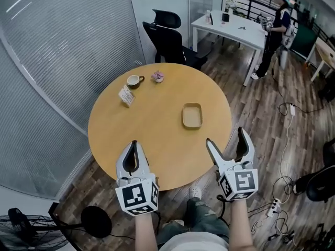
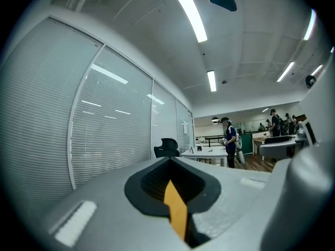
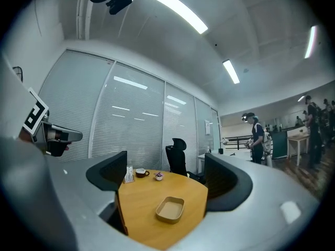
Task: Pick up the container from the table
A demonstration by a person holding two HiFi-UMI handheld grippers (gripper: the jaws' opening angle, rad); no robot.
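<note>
A shallow tan rectangular container (image 1: pixel 191 115) lies empty on the round wooden table (image 1: pixel 146 135), right of the middle. In the right gripper view the container (image 3: pixel 170 209) sits ahead on the table, framed by the two jaws and well beyond them. My right gripper (image 1: pixel 226 140) hovers open over the table's near right edge, with nothing between its fingers. My left gripper (image 1: pixel 134 149) is at the near left edge, jaws pressed together and empty. The left gripper view shows only a thin orange sliver of table between its shut jaws.
A brown cup (image 1: pixel 134 80), a small purple flower pot (image 1: pixel 157 76) and a card stand (image 1: pixel 126 95) stand at the table's far left. A black office chair (image 1: pixel 170 35) is behind the table. A person (image 1: pixel 275 27) stands by a white desk (image 1: pixel 230 25). Cables (image 1: pixel 285 156) lie on the floor.
</note>
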